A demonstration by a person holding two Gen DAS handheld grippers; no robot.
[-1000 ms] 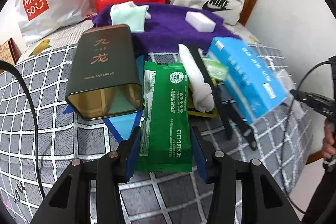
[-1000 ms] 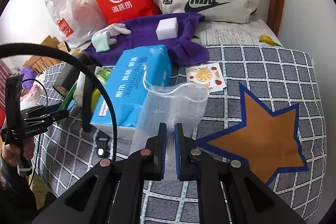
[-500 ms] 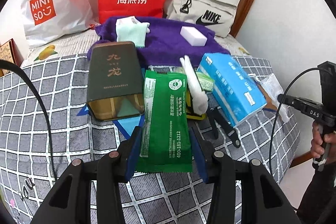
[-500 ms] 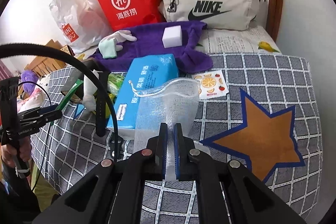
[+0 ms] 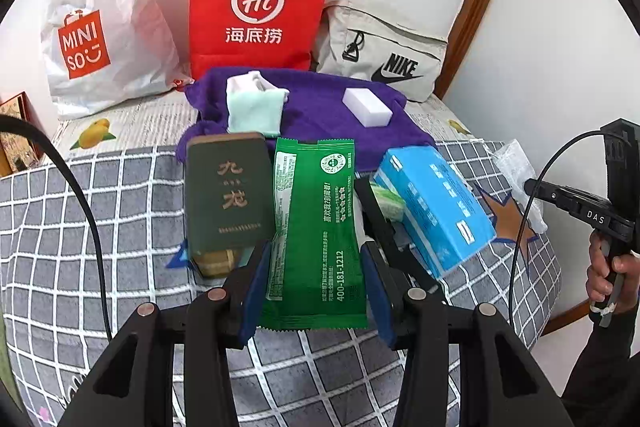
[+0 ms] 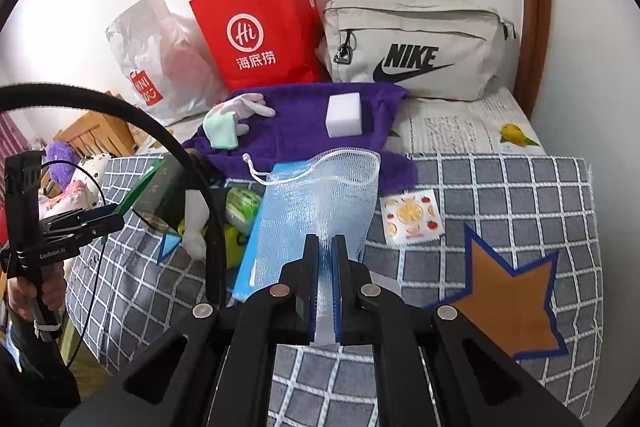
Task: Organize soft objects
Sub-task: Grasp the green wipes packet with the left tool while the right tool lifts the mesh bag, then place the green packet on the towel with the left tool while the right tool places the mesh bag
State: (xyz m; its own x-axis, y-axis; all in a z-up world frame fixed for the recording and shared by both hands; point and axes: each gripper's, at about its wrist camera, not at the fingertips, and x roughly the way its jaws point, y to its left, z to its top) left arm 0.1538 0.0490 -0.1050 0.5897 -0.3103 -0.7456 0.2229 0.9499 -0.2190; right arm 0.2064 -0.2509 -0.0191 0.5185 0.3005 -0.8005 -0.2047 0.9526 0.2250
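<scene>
My left gripper (image 5: 314, 283) is shut on a green wet-wipe packet (image 5: 316, 227) and holds it raised above the checked bedspread (image 5: 80, 227). My right gripper (image 6: 325, 279) is shut on a white mesh drawstring bag (image 6: 320, 203) and holds it up over the blue tissue pack (image 6: 250, 259). A purple towel (image 5: 320, 107) lies at the back with a mint cloth and white glove (image 5: 252, 103) and a white sponge block (image 5: 366, 106) on it. The blue tissue pack (image 5: 436, 211) lies to the right of the packet.
A dark green tin (image 5: 228, 199) lies left of the packet. A red paper bag (image 5: 256, 11), a white Miniso bag (image 5: 92, 39) and a beige Nike pouch (image 6: 416, 55) stand against the wall. A fruit-print sachet (image 6: 412, 217) lies on the bedspread.
Both grippers have lifted and pulled back, each carrying its item. The green packet has risen off the bed and the mesh bag now hangs higher over the tissue pack.
</scene>
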